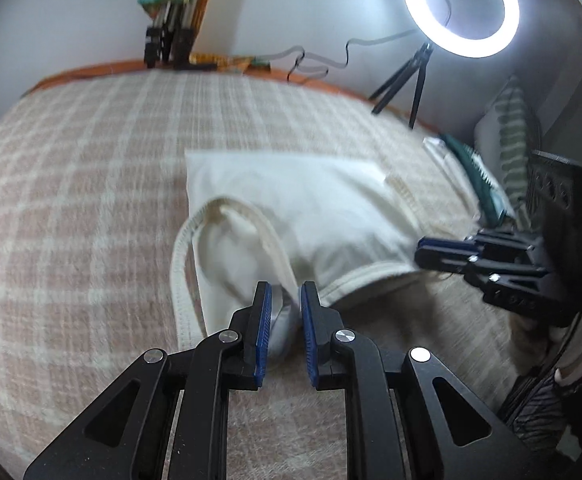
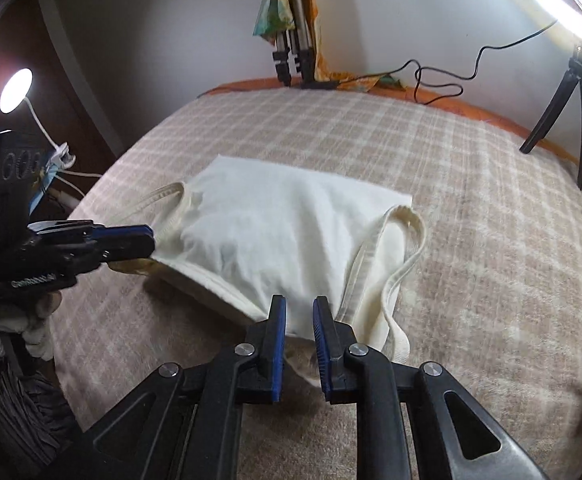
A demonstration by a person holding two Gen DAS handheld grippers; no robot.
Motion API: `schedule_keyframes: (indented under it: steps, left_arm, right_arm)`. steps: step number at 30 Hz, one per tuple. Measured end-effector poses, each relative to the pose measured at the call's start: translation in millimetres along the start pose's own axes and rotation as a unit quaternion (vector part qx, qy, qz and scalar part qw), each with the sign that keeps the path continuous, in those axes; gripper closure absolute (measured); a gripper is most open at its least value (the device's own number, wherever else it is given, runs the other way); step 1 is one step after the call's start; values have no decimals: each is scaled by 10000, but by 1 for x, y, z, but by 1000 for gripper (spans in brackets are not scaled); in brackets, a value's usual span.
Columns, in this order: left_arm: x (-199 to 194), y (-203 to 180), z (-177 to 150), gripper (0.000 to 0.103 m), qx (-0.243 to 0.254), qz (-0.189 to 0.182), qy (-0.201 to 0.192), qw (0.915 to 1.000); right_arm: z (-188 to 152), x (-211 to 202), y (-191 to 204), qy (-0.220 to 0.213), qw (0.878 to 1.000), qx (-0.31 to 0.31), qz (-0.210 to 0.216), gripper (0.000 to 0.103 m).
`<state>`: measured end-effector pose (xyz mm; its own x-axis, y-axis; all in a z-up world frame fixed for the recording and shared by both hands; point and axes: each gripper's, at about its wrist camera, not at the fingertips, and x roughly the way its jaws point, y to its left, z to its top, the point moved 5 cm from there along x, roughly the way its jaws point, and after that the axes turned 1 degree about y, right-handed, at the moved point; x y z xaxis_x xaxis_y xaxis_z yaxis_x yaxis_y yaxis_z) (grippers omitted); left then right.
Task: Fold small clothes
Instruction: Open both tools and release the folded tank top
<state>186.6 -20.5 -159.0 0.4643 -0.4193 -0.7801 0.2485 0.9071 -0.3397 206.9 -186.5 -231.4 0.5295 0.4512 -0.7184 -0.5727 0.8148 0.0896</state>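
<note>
A cream sleeveless top [image 1: 291, 216] lies folded on a bed under a beige-and-white checked blanket [image 1: 71, 208], its ribbed straps nearest the two hand-held grippers. In the left wrist view, the left gripper [image 1: 284, 300] has its blue-padded jaws a narrow gap apart, with a fold of the top's shoulder bunched between them; the pads appear to pinch the cloth. The right gripper [image 1: 443, 249] shows in that view off to the right of the left fingers, side on, its tip meeting the hem-like edge of the top; from here its jaws look nearly together. The right wrist view shows the same jaws a narrow gap apart over the top's near edge, with cloth running under and between them, though whether the pads press it is not clear. Only the left view takes in the whole ring light [image 1: 461, 8] on its black tripod ahead and right of the fingers, and a striped green-and-white pillow [image 1: 511, 140] beyond the right gripper. Only the right view shows a small round lamp [image 2: 15, 90] on a white bendy neck, far left of the fingers, and a gloved hand [image 2: 7, 320] holding the left gripper. Both show a folded metal stand [image 2: 295, 52] against the pale wall, ahead of the fingers.
</note>
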Motion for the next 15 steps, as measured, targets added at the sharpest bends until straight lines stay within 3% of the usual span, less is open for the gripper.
schedule_keyframes:
  steps: [6,11,13,15]
  left_arm:
    - [-4,-2,-14,90,194,197,-5,9996]
    - [-9,-7,-22,89,416,480,-73,9980]
    - [-10,-10,-23,81,530,671,-101,9963]
    - [-17,-13,-24,79,607,725,-197,9953]
  right_arm:
    - [-16,7,0,214,9997,-106,21,89]
    - [-22,4,0,278,9995,-40,125,84]
    - [-24,1,0,311,9994,-47,167,81]
    - [-24,-8,2,252,9993,-46,273,78]
